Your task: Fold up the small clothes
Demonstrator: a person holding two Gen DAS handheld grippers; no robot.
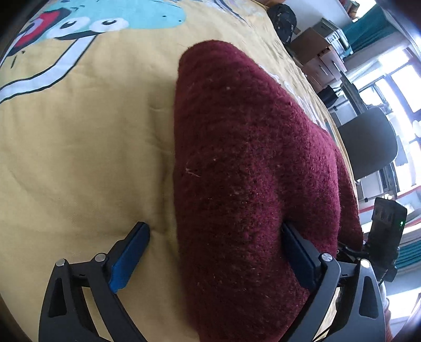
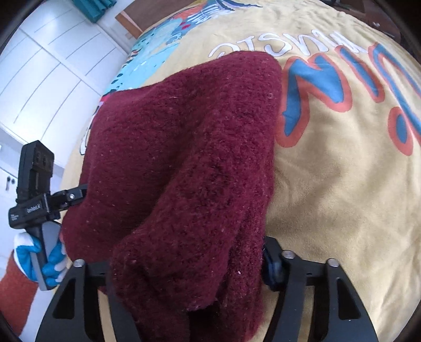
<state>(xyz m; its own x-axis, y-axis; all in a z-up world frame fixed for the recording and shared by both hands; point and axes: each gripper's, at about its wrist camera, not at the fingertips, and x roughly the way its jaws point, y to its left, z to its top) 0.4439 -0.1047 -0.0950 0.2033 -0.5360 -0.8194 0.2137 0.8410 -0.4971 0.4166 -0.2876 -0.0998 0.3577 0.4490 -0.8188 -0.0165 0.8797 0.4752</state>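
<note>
Garment: maroon knit garment (image 1: 252, 168), thick and fuzzy, lying on a yellow bedspread (image 1: 86, 147); it fills the middle of both wrist views.
Surface: a bed; the bedspread carries cartoon prints, a light blue figure with white eyes (image 1: 105, 23) far ahead of the left tool, and blue-and-orange lettering (image 2: 342, 86) ahead and to the right of the right tool.
Left tool (image 1: 215, 231): fingers wide apart. The left blue pad (image 1: 130, 254) rests over bare bedspread, clear of the knit. The right pad (image 1: 297, 250) sits against the garment's near edge, with cloth bulging over it. Nothing is pinched between them.
Right tool (image 2: 189, 263): a raised fold of the garment drapes over the gap between the fingers and hides the pads almost fully; only a bit of blue pad (image 2: 272, 268) shows at the right finger. Cannot tell whether it is clamped on the cloth.
Relation: in the right wrist view the left tool (image 2: 76, 194) meets the garment's left edge, held by a blue-and-white gloved hand (image 2: 39, 257).
Background: white cabinet doors (image 2: 47, 68) beyond the bed.
</note>
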